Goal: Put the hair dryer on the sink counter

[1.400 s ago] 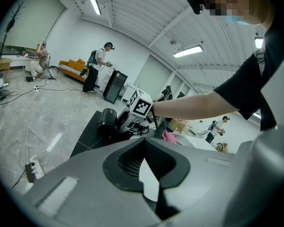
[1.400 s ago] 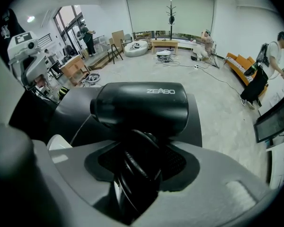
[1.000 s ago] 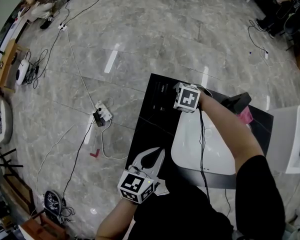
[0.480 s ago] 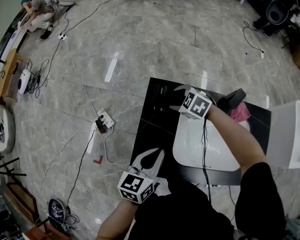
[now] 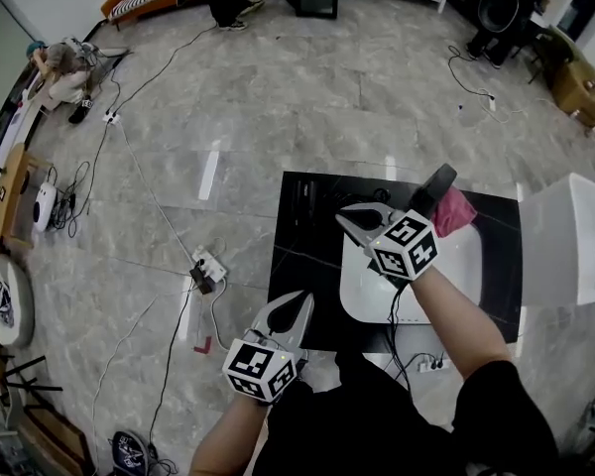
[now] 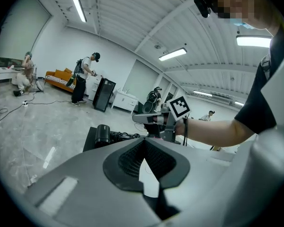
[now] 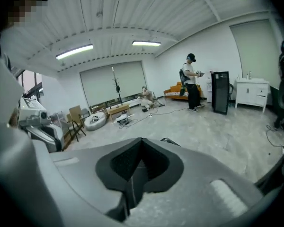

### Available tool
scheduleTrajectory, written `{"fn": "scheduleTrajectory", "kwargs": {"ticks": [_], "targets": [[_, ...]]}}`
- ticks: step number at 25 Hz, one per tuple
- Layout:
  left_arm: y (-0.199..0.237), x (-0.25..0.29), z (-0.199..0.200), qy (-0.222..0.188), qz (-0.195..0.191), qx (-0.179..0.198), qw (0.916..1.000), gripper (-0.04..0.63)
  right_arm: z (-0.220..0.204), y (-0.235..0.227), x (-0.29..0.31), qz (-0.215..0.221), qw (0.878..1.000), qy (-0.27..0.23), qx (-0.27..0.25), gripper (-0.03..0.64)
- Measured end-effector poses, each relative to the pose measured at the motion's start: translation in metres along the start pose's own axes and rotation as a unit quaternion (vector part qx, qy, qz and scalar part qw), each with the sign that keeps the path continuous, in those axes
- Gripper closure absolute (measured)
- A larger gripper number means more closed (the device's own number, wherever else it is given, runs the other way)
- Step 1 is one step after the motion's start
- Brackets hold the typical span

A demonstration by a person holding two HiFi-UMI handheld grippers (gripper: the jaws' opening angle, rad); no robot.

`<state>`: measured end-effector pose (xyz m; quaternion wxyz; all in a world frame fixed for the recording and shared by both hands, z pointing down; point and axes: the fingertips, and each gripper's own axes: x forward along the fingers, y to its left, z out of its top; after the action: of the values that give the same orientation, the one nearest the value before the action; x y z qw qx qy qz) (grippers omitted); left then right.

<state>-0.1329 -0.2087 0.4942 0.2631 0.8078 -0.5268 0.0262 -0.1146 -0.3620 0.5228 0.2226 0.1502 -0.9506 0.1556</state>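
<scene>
Jaws, right gripper (image 5: 360, 222): just closed, empty; hair dryer (image 5: 435, 188) at counter (image 5: 302, 251) edge.

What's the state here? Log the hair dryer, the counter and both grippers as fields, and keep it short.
surface: black sink counter with a white basin
object: black hair dryer, cord bunched beside it, lying on the counter's far left corner, touched by neither gripper
right gripper: in the air over the basin's far left edge, fingers just closed, shut on nothing
left gripper: at the counter's near edge, fingers together, empty
task: dryer looks placed
</scene>
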Motion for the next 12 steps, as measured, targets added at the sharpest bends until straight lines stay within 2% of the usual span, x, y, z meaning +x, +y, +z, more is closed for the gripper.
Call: {"fn": "scheduleTrajectory", "kwargs": {"ticks": [5,12], "targets": [[-0.006,-0.023,0.011,-0.015,-0.016,0.012,0.9997,0.592,0.003,0.041,-0.036,-0.028,0.997,-0.039,0.054,0.615],[-0.017,-0.061,0.009,-0.024,-0.039,0.01,0.9989,0.592,0.004,0.117,-0.071,-0.049,0.993,-0.085,0.065,0.615]]}}
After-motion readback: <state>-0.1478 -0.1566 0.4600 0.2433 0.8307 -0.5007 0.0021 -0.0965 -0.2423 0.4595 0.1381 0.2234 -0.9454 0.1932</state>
